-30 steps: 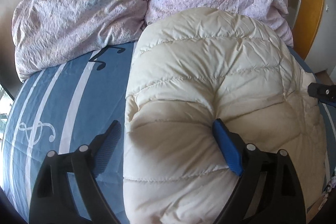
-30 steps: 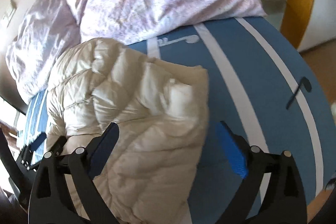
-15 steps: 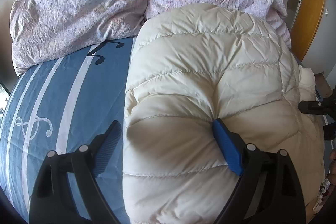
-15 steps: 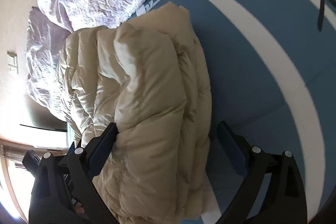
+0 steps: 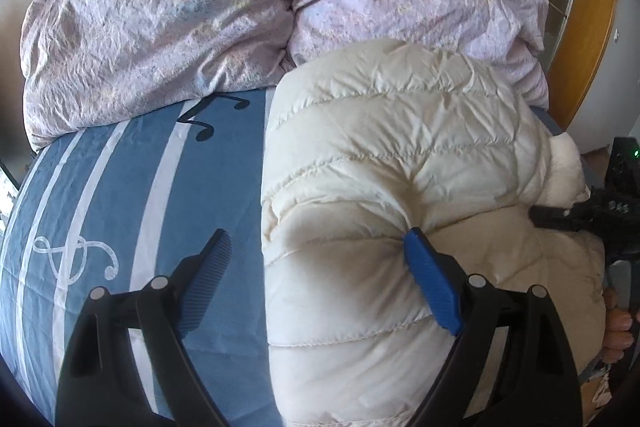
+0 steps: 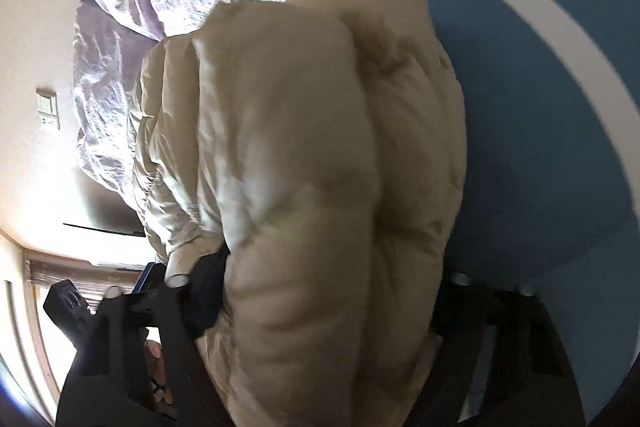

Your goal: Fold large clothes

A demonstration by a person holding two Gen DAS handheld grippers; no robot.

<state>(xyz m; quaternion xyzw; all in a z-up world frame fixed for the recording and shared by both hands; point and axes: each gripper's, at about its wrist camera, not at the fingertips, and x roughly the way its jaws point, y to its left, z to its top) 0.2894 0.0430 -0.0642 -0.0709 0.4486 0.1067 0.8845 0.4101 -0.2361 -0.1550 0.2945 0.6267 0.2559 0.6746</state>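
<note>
Bedsheet [image 5: 132, 187], blue with white stripes, is my landmark, and everything else gets placed against it. At its far end lie two crumpled lilac pillows [image 5: 168, 27]. On the sheet, running lengthwise from those pillows back toward me, sits the cream down jacket [image 5: 380, 187], folded into a thick bundle; its long axis points from the pillows to my near edge of the sheet.

I read the right gripper [image 6: 328, 291] as the nearer one for the coming move: the bundle's near end fills the space between its fingers, and its jaws have just been closing around that padding. Blur keeps me from telling whether the pads already press.

My left gripper [image 5: 320, 267] stands spread wide, straddling the jacket's left edge: the right finger [image 5: 430, 283] dents the quilting, the left finger [image 5: 208, 275] hangs over bare sheet, so nothing is clamped there.

I judge the next step to be a lift or a roll of the near end toward the pillows.
</note>
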